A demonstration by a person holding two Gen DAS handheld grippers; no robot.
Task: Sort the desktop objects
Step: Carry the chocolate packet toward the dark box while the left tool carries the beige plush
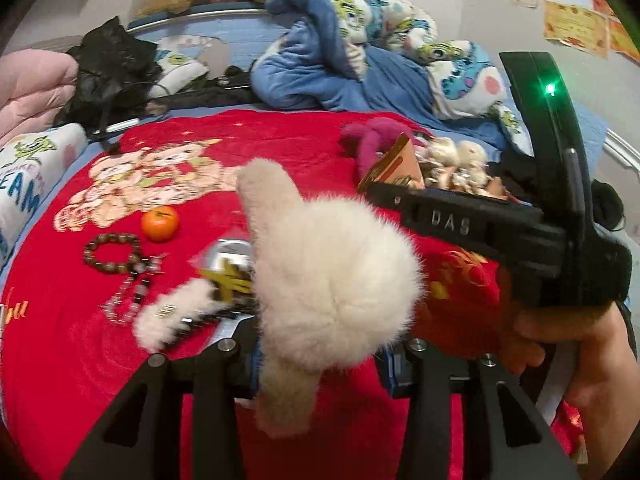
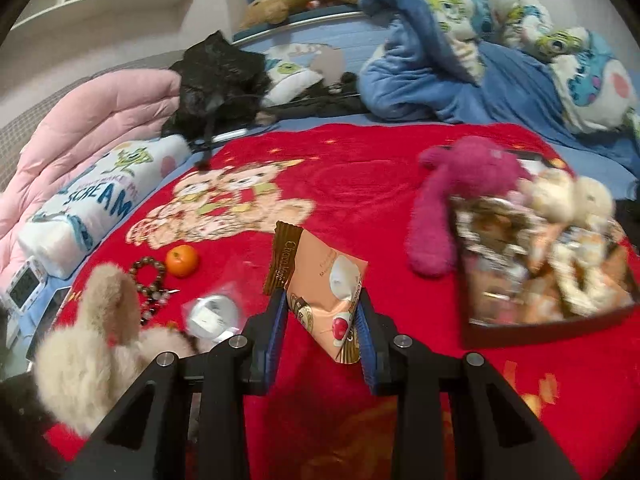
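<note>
Right wrist view is showing the right gripper (image 2: 322,320) jaws gripping a snack packet (image 2: 324,292), the left gripper (image 1: 320,344) jaws clamping a cream plush rabbit (image 1: 328,264), while the tangerine (image 2: 182,260) and bead bracelet (image 2: 148,276) are lying unsorted far left of the toy-filled box (image 2: 548,316).

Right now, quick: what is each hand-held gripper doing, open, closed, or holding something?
Left hand-held gripper: closed on the cream plush toy.
Right hand-held gripper: closed on the snack packet.

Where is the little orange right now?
The orange lies on the red blanket, left side in both views, just beside the brown bead bracelet.
</note>
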